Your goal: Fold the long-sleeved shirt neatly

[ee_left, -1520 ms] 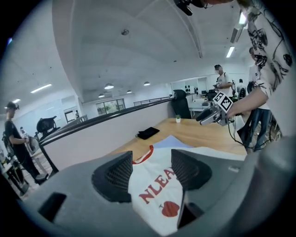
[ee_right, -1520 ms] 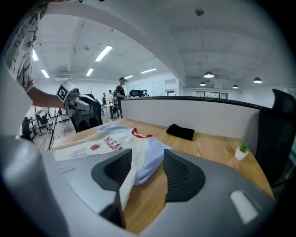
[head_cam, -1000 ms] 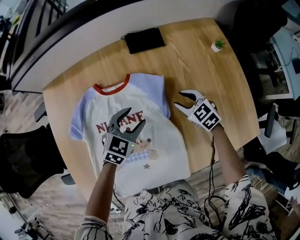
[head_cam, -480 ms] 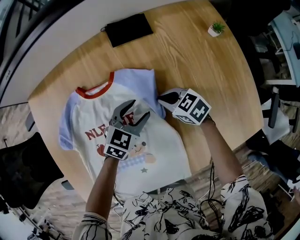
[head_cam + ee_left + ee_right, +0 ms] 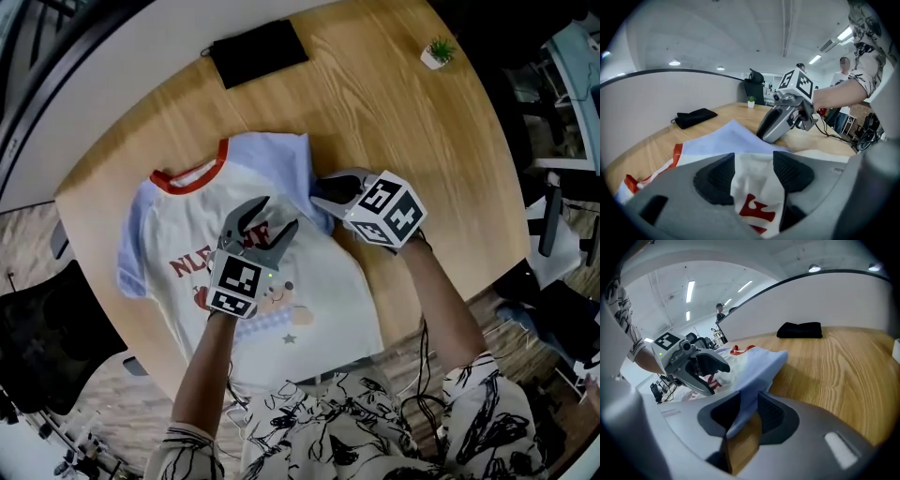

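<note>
shirt (image 5: pixel 323 300): flat on the counter, front up, under both grippers; cream body, blue sleeves, red trim
print (image 5: pixel 187 265): red letters on the chest, partly right under the left gripper, the rest off to its left
collar (image 5: pixel 192 176): red, past the left gripper's tips and to their left
sleeve (image 5: pixel 286 173): blue, its outer edge runs up off the wood into the right gripper
right gripper (image 5: pixel 317 195): at the sleeve's outer edge, tilted down, marker cube on top; jaws narrow and just been easing apart a bit, blue edge between the pads, both pads on it, so pinching the sleeve
left gripper (image 5: pixel 281 212): tilted down onto the chest; jaws spread, cream cloth with a red letter shows in the gap, not nipped
grippers: near each other, not touching; right one sits just beyond the left one's tips, to their right
other sleeve (image 5: pixel 131 258): well to the left of the left gripper, lying flat
counter (image 5: pixel 403 141): light wood, bare to the right of the right gripper
black pouch (image 5: pixel 258 53): well beyond both grippers, near the far edge
potted plant (image 5: pixel 436 52): small, well beyond the right gripper, to its right
</note>
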